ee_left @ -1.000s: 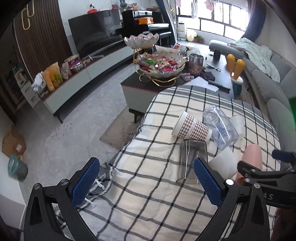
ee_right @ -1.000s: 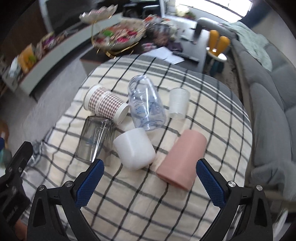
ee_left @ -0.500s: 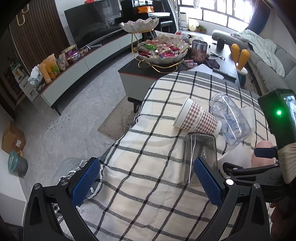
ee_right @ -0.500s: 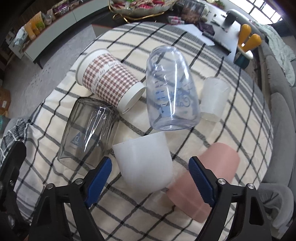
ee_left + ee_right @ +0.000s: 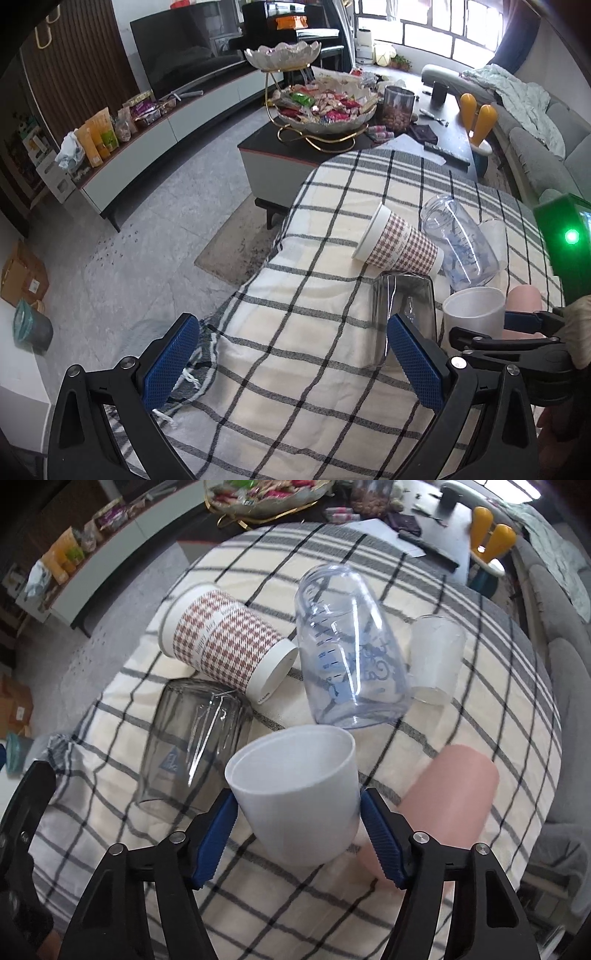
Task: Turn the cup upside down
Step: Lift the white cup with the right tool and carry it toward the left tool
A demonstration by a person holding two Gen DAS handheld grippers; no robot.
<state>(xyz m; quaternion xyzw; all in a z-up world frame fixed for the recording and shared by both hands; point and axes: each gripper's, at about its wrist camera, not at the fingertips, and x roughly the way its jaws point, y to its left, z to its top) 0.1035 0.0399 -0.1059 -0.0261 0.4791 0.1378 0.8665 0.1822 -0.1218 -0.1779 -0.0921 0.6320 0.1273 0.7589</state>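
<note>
Cup (image 5: 299, 797), white and plain, sits between the blue pads of the right gripper (image 5: 297, 830), which is clamped on its lower wall from both sides with the mouth tilted up and away over the checked cloth (image 5: 332, 915) of the counter. It looks like thin, light plastic: stiff enough to hold but likely to flex if squeezed hard, with a smooth tapered wall that could slide out toward the narrow base. A hold around mid-wall, as here, seems the safest place, since the rim would probably deform. Just to its right lies a pink cup (image 5: 443, 805) on its side, touching or nearly touching the right pad. To the left lies a smoky glass (image 5: 192, 746), fragile by the look of it, and beyond are a houndstooth cup (image 5: 225, 642), a clear bottle (image 5: 351, 646) and a small frosted cup (image 5: 436, 664), all tipped over and crowded close. Any landing spot needs to avoid these; the bare cloth nearer the camera seems best. The left gripper (image 5: 291, 365) hangs with pads wide apart, holding nothing, near the glass.
</note>
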